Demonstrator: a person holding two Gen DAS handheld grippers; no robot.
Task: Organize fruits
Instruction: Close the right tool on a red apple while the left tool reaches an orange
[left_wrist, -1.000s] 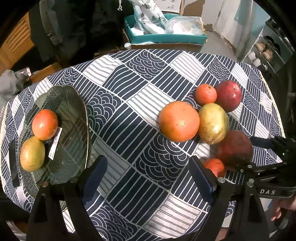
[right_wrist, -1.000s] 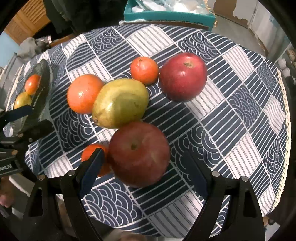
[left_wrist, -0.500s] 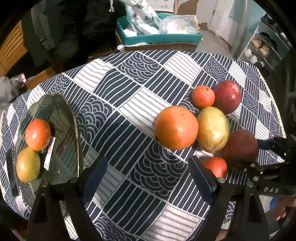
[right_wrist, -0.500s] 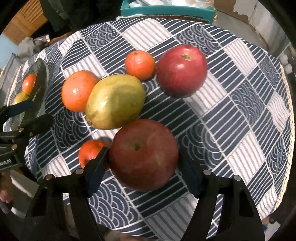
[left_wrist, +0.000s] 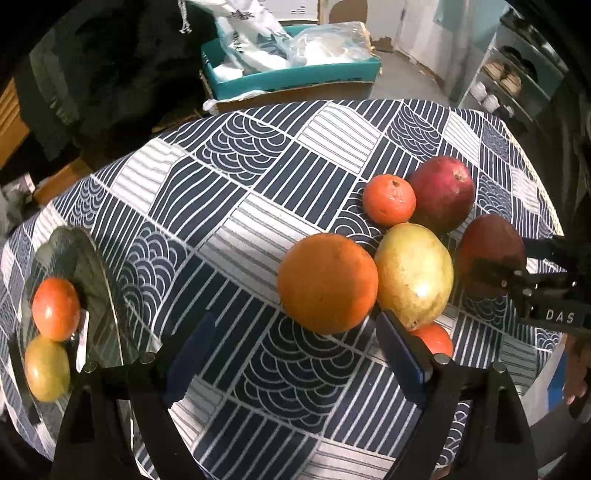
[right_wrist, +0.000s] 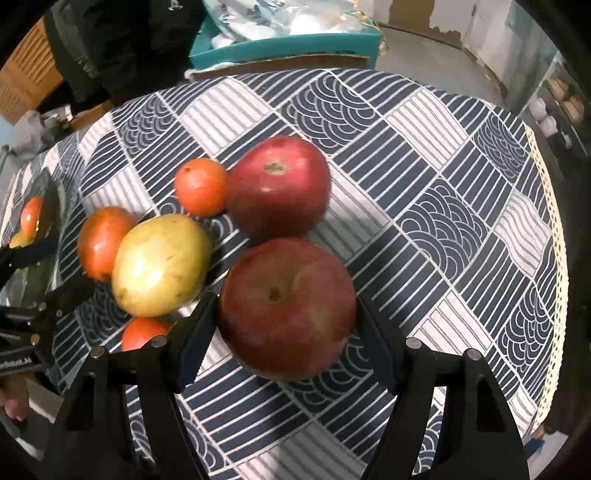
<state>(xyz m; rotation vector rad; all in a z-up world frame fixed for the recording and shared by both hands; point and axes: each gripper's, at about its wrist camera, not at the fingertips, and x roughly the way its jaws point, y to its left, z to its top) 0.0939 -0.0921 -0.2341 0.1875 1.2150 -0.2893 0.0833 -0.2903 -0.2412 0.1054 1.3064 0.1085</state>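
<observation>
A: Your table (left_wrist: 236, 229) has a navy patterned cloth; a teal box (left_wrist: 295, 75) stands behind its far edge.

B: Your right gripper (right_wrist: 286, 325) clamps the red apple (right_wrist: 288, 306) near the right edge; your left gripper (left_wrist: 295, 354) is wide open, empty, before the orange (left_wrist: 327, 282). The plate (left_wrist: 96, 295) is at the left edge.

the table (left_wrist: 258, 155) wore a navy-and-white patterned cloth (right_wrist: 424, 155). on it, toward the right, lay a cluster of fruit: a big orange (left_wrist: 328, 282) touching a yellow-green mango (left_wrist: 415, 275), a small tangerine (left_wrist: 388, 199) beside a red mango (left_wrist: 442, 194), a red apple (right_wrist: 286, 308) between gripper fingers, whether resting on the cloth or lifted could not be told, and another small orange fruit (left_wrist: 436, 338) partly hidden. at the left edge sat a dark glass plate (left_wrist: 94, 258).
</observation>
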